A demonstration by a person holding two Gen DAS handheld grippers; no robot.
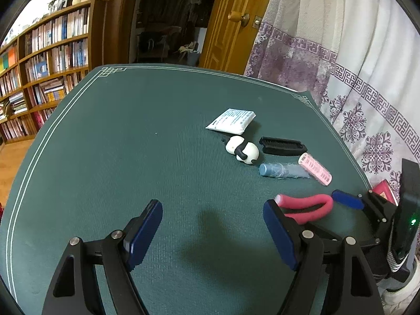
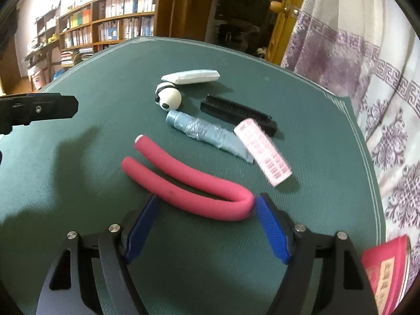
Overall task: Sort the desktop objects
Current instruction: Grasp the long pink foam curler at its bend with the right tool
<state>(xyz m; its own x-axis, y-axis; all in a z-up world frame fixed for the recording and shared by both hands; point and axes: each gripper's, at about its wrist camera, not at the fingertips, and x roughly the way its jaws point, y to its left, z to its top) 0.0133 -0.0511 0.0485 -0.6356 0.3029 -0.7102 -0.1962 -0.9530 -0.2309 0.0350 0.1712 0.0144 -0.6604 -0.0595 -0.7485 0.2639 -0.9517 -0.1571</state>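
A bent pink foam rod (image 2: 199, 183) lies on the green table mat (image 2: 92, 157). Its curved end sits between the tips of my right gripper (image 2: 206, 218), which is open; the right pad (image 2: 270, 228) is right against the bend. Beyond it lie a pink hair roller (image 2: 262, 152), a blue tube (image 2: 204, 131), a black comb (image 2: 236, 114), a panda toy (image 2: 169, 97) and a white packet (image 2: 191, 76). My left gripper (image 1: 212, 225) stands open over bare mat, to the left of the rod (image 1: 307, 204). It holds nothing.
A red booklet (image 2: 386, 270) sits off the mat's right edge beside a patterned curtain (image 1: 354, 92). Bookshelves (image 1: 44, 65) and a wooden door (image 1: 236, 21) stand behind the table. The left gripper (image 2: 39, 109) shows at the left of the right wrist view.
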